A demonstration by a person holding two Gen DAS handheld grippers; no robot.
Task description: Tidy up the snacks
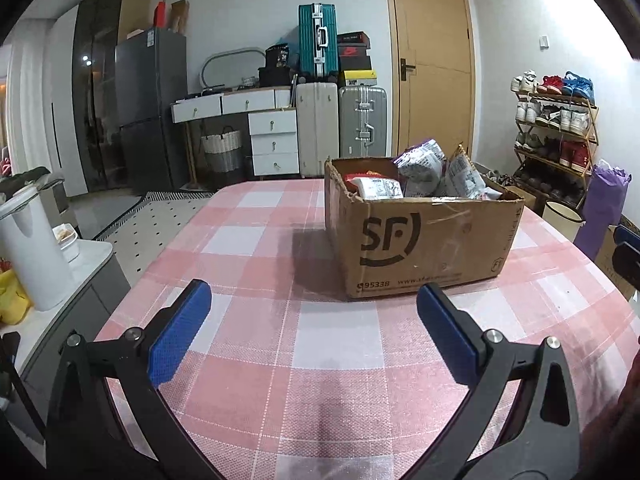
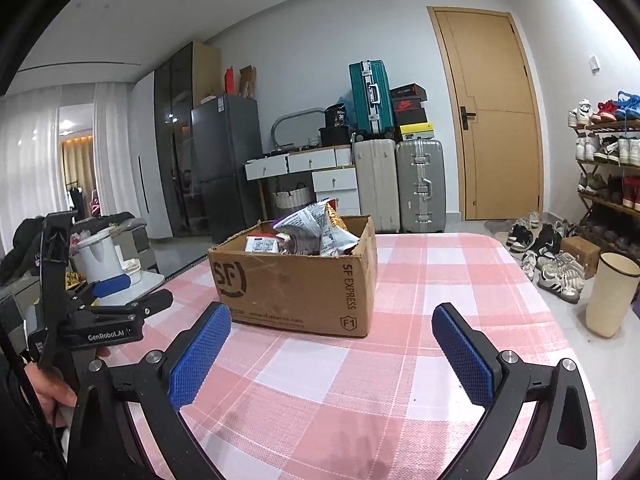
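left wrist view, pink checked tablecloth (image 1: 256,240) under cardboard box (image 1: 424,240) of snack packets (image 1: 424,168), left gripper (image 1: 314,300) and right gripper (image 2: 332,320) both spread apart and empty, suitcases (image 1: 362,120), door (image 1: 434,60), shoe rack (image 1: 556,128) behind

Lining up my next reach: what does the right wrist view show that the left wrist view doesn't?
Only the right wrist view shows the left gripper from outside, the hand holding it, the box's SF EXPRESS side and loose shoes on the floor. Only the left wrist view shows the purple bag and a yellow bag. Both show the cardboard box of snack packets on the checked tablecloth, with the right gripper open and empty.
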